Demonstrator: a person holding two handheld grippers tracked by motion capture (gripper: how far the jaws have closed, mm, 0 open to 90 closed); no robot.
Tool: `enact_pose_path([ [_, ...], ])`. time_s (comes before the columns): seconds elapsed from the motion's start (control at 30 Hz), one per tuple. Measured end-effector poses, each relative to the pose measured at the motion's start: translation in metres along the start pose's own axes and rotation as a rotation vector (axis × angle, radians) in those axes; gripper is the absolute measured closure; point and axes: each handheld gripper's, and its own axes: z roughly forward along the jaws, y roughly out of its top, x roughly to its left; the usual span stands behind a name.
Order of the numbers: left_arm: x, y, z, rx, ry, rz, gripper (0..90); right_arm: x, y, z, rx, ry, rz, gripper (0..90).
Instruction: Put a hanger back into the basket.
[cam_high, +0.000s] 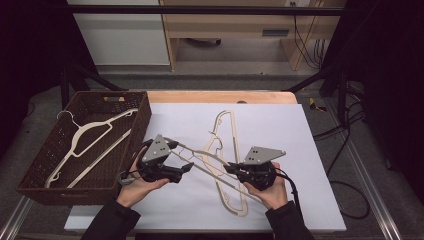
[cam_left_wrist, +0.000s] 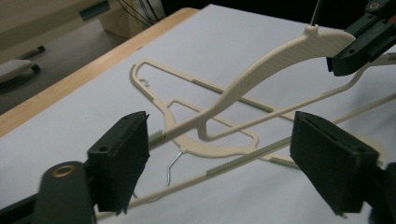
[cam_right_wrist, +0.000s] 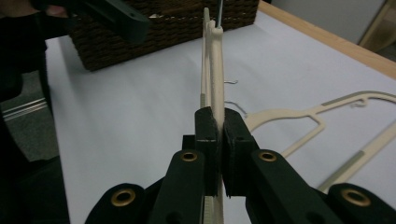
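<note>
Hanger (cam_right_wrist: 215, 56) arm is clamped edge-on between the closed jaws of the right gripper (cam_high: 234, 170) and held above the white mat (cam_high: 280, 130). Its long axis is run leftward toward the left gripper (cam_left_wrist: 219, 154), whose spread jaws are set around its far end without pressing. Another hanger (cam_high: 225, 150) is left flat beneath, and the basket (cam_high: 135, 135) is found beyond the left gripper.

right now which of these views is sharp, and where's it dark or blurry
High view: evenly lit white mat, room edges fall into black, fine detail soft. Left gripper view: lifted hanger sharp, near fingers slightly soft and dark. Right gripper view: fingers crisp, wicker basket behind blurred, left side in shadow.
</note>
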Motion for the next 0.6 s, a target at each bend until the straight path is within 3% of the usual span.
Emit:
enact_pose_path([
  [0.13, -0.003, 0.003, 0.009, 0.032, -0.041, 0.024, 27.1, 0.005, 0.001, 0.004, 0.015, 0.052, -0.018, 87.1],
  [0.23, -0.007, 0.004, 0.017, 0.075, -0.088, 0.065, 36.4, 0.009, 0.002, 0.005, 0.024, 0.095, -0.029, 87.1],
  [0.3, -0.008, 0.004, 0.018, 0.09, -0.092, 0.086, 40.0, 0.01, 0.003, 0.006, 0.025, 0.104, -0.033, 87.1],
  [0.33, -0.009, 0.004, 0.019, 0.094, -0.1, 0.1, 47.3, 0.012, 0.003, 0.007, 0.033, 0.116, -0.044, 87.1],
  [0.5, -0.013, 0.005, 0.021, 0.122, -0.129, 0.128, 63.6, 0.014, 0.004, 0.007, 0.029, 0.135, -0.045, 87.0],
  [0.6, -0.015, 0.004, 0.021, 0.141, -0.133, 0.147, 67.0, 0.013, 0.004, 0.007, 0.03, 0.154, -0.044, 87.0],
])
